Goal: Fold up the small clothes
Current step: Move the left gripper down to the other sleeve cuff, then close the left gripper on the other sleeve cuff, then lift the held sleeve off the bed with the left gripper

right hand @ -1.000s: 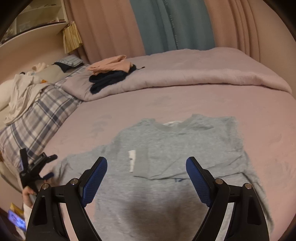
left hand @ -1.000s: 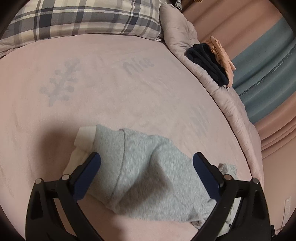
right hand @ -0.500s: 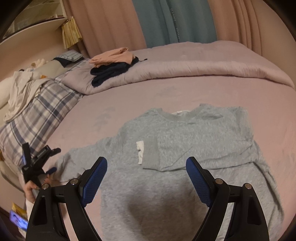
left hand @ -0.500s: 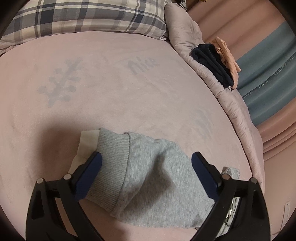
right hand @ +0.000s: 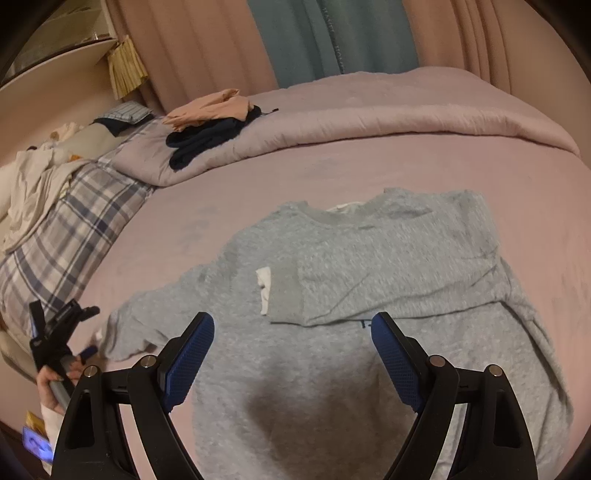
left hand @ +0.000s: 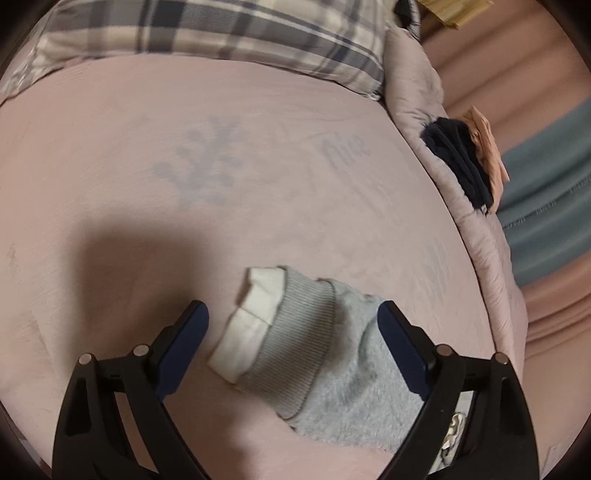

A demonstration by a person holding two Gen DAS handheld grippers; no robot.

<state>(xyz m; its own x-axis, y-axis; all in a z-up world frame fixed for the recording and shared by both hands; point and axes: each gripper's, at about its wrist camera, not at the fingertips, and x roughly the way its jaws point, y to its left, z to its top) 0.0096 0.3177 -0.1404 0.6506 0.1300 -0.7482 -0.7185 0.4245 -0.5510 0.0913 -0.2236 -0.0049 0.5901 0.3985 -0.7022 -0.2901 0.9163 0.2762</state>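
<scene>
A grey sweatshirt (right hand: pixel 388 266) lies flat on the pink bed sheet (right hand: pixel 535 206). Its right sleeve is folded across the chest, ending in a white cuff lining (right hand: pixel 264 290). The other sleeve (left hand: pixel 347 373) stretches out to the left, its ribbed cuff (left hand: pixel 295 332) showing a white lining (left hand: pixel 255 325). My left gripper (left hand: pixel 291 314) hovers over that cuff, jaws closing, with the cuff between them and untouched by the pads. In the right wrist view the left gripper (right hand: pixel 62 325) is held by a hand (right hand: pixel 55 384). My right gripper (right hand: pixel 293 321) stands open above the sweatshirt's lower body.
A plaid pillow (left hand: pixel 221 33) lies at the head of the bed. A rolled pink quilt (right hand: pixel 369 110) runs along the far side with folded dark and peach clothes (right hand: pixel 207 129) on it. Curtains (right hand: pixel 332 37) hang behind. A phone (right hand: pixel 35 443) glows at the lower left.
My left gripper has slid along the sleeve toward its end, so the white-lined cuff now sits between the jaws, which stand slightly narrower. The right gripper has barely moved.
</scene>
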